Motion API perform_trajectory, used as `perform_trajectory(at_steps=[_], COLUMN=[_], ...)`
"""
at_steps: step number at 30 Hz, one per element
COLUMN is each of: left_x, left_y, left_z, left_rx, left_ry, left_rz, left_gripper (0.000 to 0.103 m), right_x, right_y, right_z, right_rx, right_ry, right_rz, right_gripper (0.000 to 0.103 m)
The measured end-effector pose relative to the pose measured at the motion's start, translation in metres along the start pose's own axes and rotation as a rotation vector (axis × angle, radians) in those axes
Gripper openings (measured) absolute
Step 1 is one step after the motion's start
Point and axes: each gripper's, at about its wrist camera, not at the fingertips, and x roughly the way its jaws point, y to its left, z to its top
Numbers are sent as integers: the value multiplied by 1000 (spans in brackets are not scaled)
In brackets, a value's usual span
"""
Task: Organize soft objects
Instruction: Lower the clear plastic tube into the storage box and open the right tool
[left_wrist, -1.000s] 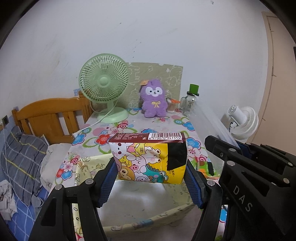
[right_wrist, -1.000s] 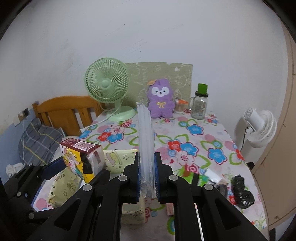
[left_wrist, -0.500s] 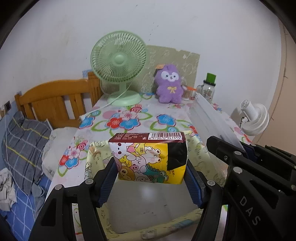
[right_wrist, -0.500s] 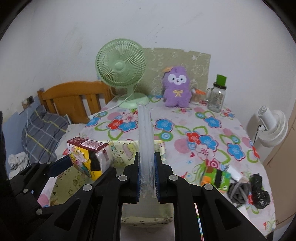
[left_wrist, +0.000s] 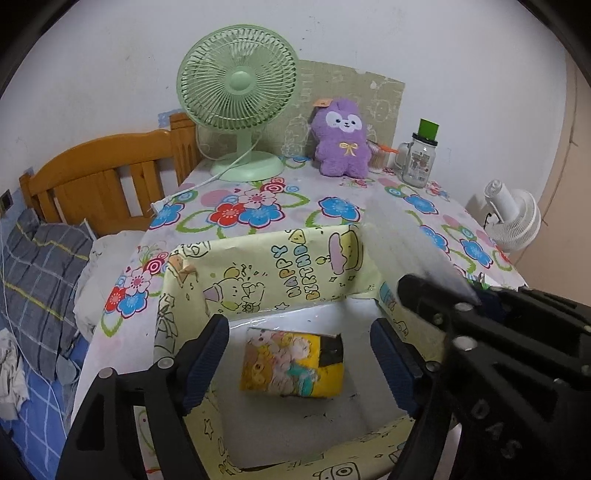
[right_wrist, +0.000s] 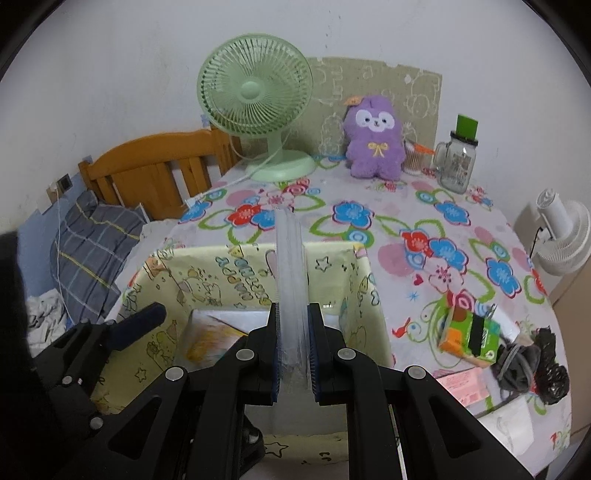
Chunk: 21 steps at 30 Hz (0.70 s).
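A yellow cartoon-printed box (left_wrist: 273, 273) with a white inside is seen below both claws, and a yellow tissue pack (left_wrist: 291, 363) lies on its floor. The left claw (left_wrist: 299, 363) is spread wide above the box, with the pack lying between and below its blue fingers (left_wrist: 207, 354), touched by neither. The right claw (right_wrist: 292, 349) is clamped narrowly on a clear plastic lid (right_wrist: 290, 266), which is held on edge over the box and runs forward from the claw. To the right of the right claw, a green and orange tissue pack (right_wrist: 469, 334) rests on the flower-patterned bench (right_wrist: 406, 229) beside a dark bundle (right_wrist: 532, 363). Far ahead, against the white wall, a green fan (left_wrist: 236, 92), a purple plush toy (left_wrist: 341, 138) and a glass jar (left_wrist: 419, 158) are lined up. A wooden bed frame (left_wrist: 103, 177) is seen to the left, a white fan (right_wrist: 563, 236) to the right.
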Motion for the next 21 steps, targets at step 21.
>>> perform_trajectory(at_steps=[21], left_x=[12], left_y=[-9], left_z=[2], left_rx=[128], left_ry=[8], left_rz=[-12], left_gripper=[87], right_x=[12], right_y=[-9], right_z=[-4], right_rx=[27], right_ry=[41], right_rz=[-72], right_gripper=[53])
